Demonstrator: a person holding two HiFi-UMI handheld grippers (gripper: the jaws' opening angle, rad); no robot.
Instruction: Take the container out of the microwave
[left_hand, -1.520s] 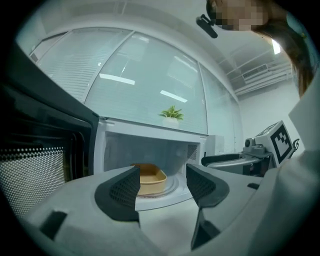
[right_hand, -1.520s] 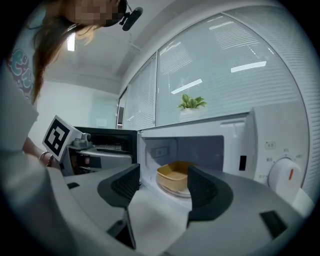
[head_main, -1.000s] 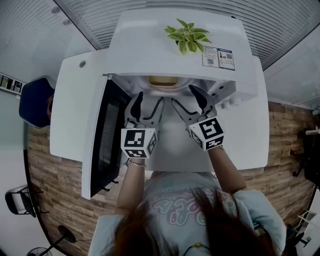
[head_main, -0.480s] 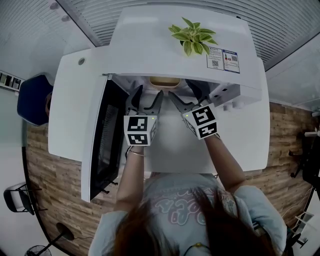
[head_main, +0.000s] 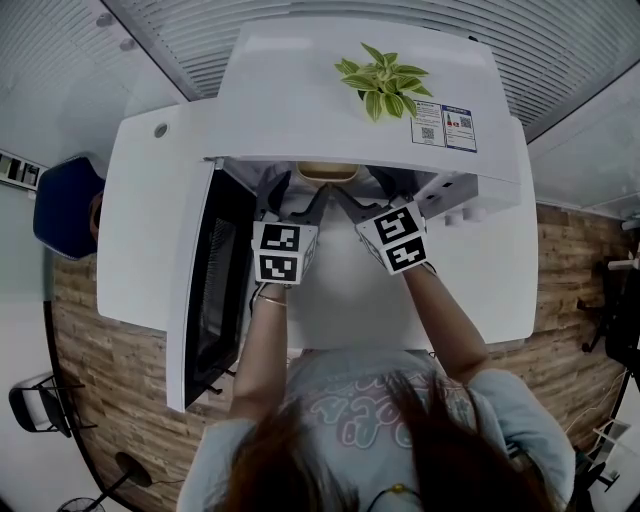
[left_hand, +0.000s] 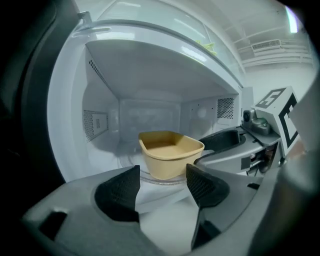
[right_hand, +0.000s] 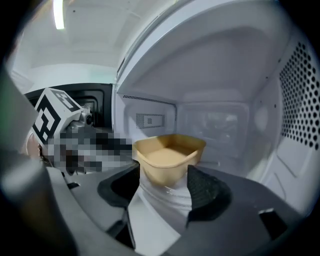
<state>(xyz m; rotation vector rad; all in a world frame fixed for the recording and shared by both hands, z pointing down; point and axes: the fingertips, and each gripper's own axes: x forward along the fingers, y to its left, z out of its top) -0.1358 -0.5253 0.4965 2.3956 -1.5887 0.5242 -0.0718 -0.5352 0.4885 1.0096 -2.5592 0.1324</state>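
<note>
Treat the task as begun but not done. Note the door (head_main: 205, 290) of the microwave (head_main: 330, 110) already swung open to the left, exposing the cavity. Locate the container (left_hand: 170, 152), tan and open-topped, inside the cavity, upright on the glass turntable (left_hand: 131, 161); leave its contents undetermined. Find the left gripper (left_hand: 161, 186) and the right gripper (right_hand: 164, 182) side by side at the cavity mouth, both aimed at the container. Read the left fingers (left_hand: 120, 192) as wide apart with nothing gripped, short of the container wall. Read the right fingers (right_hand: 205, 192) likewise as wide apart and bare, with the container just beyond their tips. Judge contact as not yet made on either side. Regard as outstanding: advancing to the rim or wall, closing on it, lifting clear of the turntable, drawing out through the opening, and setting down, presumably on the desk (head_main: 480, 260). Count as follows: one microwave, one door, one container, one turntable, two grippers, two fingers per gripper, one marker cube per gripper, one small green plant (head_main: 385, 82) on the microwave's top, two printed labels (head_main: 450, 113) just beside the plant, one desk.
</note>
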